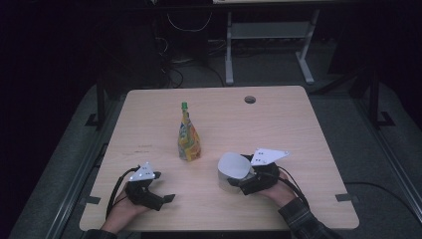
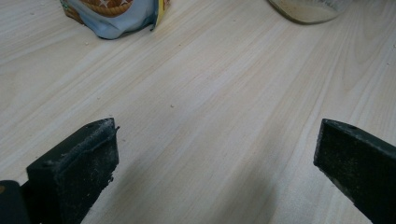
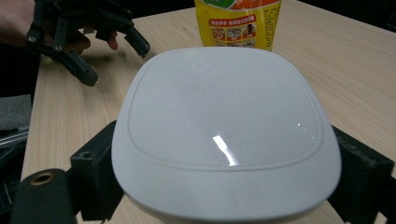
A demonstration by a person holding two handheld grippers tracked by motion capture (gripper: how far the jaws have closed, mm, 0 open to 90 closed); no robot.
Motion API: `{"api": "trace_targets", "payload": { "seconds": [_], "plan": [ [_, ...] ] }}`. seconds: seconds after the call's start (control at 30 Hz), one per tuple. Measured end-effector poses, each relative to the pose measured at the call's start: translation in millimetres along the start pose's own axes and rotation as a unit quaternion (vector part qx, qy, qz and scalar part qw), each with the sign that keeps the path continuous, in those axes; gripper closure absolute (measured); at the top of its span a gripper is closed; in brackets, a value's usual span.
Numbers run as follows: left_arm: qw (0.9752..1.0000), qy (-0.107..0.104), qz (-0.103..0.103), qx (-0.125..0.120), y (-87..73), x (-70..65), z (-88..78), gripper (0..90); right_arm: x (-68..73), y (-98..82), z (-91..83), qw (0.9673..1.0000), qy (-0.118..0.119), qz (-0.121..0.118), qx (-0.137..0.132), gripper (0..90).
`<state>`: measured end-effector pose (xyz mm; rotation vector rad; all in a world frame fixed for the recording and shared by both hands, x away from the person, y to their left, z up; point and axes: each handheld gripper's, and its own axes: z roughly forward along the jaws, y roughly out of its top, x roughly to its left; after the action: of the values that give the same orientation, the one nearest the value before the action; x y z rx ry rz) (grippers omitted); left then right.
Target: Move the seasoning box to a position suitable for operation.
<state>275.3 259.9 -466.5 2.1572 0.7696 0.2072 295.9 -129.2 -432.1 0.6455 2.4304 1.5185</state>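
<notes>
The right gripper (image 3: 224, 186) pinches the white-lidded jar (image 3: 224, 126) between its jaws; the left gripper (image 2: 215, 154) rests spread wide, well apart.

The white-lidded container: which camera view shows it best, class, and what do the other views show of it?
The right gripper view: the white-lidded container sits close up between that gripper's jaws, lid plain. The high view shows it small beside the right gripper. The left gripper view catches just its lower edge.
</notes>
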Motion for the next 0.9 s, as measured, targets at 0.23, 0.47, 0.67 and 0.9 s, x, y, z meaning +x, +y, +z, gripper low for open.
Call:
{"api": "trace_targets", "payload": {
  "seconds": [0.23,0.47,0.67,0.9],
  "plan": [
    [1.0,-0.001,0.001,-0.001,-0.2,0.1,0.7,0.0,-0.6,-2.2,-12.6,0.9998,-0.002,0.016,-0.009,10.0],
    [1.0,-0.001,-0.005,0.0,-0.5,-0.5,0.9,0.0,-1.4,-9.5,-37.4,0.9992,-0.014,0.032,-0.021,9.1],
    [1.0,0.0,-0.003,0.001,-0.5,-0.4,0.8,0.0,-4.5,-19.7,-55.7,0.9983,-0.031,0.044,-0.024,9.5],
    [1.0,0.0,-0.004,0.002,-0.6,-0.7,1.2,0.0,3.8,-38.1,-73.8,0.9981,-0.023,0.055,-0.017,35.1]
  ]
}}
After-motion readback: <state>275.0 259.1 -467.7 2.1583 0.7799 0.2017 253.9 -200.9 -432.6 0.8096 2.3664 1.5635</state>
